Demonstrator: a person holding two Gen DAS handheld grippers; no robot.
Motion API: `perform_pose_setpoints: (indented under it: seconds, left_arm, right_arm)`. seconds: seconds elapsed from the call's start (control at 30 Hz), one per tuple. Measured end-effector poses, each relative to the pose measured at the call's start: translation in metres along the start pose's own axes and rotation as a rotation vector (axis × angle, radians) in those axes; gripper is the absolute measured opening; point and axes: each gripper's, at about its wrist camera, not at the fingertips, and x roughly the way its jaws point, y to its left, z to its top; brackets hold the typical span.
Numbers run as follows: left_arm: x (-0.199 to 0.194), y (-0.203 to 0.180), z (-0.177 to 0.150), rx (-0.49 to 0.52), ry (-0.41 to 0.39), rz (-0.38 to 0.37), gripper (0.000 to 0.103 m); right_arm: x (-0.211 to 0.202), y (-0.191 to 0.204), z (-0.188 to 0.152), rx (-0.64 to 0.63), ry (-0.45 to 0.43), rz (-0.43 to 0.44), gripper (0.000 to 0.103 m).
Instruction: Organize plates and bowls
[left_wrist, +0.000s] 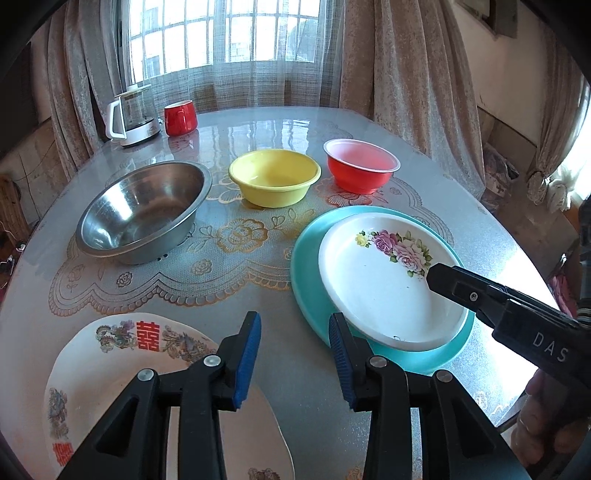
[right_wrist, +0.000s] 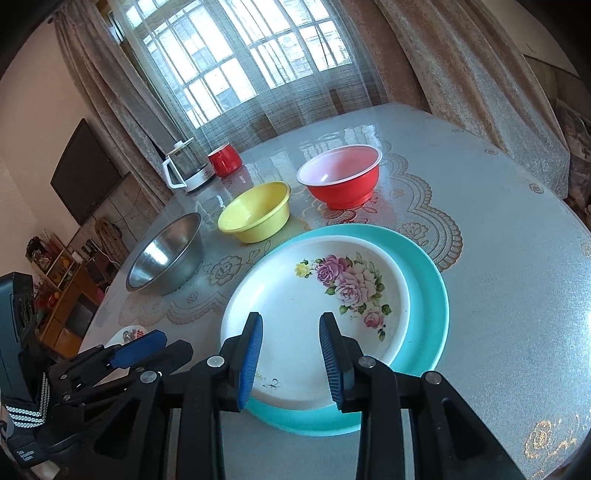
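A white floral plate (left_wrist: 384, 291) (right_wrist: 295, 295) lies stacked in a teal plate (left_wrist: 306, 280) (right_wrist: 428, 295). Behind them stand a steel bowl (left_wrist: 140, 214) (right_wrist: 166, 254), a yellow bowl (left_wrist: 275, 177) (right_wrist: 255, 210) and a red bowl (left_wrist: 362, 166) (right_wrist: 340, 177). My left gripper (left_wrist: 295, 354) is open with nothing between its fingers. It hovers between the teal plate and a white plate with a red character (left_wrist: 110, 376). My right gripper (right_wrist: 291, 354) (left_wrist: 434, 275) hangs open above the floral plate's near rim, holding nothing.
A glass kettle (left_wrist: 133, 114) (right_wrist: 184, 170) and a red mug (left_wrist: 180, 117) (right_wrist: 225, 158) stand at the table's far left. The round table (right_wrist: 517, 295) carries a lace-pattern cover. Curtains hang behind. A person's hand (left_wrist: 546, 424) holds the right gripper.
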Motion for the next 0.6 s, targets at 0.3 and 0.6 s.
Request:
perform_pose_setpoints:
  seconds: [0.3,0.6]
  left_arm:
    - [-0.021,0.031,-0.006,-0.016,-0.034,0.005,0.039]
    - [-0.039,0.081,-0.015,-0.082,-0.062,0.037,0.039]
  right_arm:
    - [0.01,0.04,-0.008,-0.051,0.031,0.093,0.032]
    - [0.032,0.083,-0.017,-0.09,0.093,0.218,0.033]
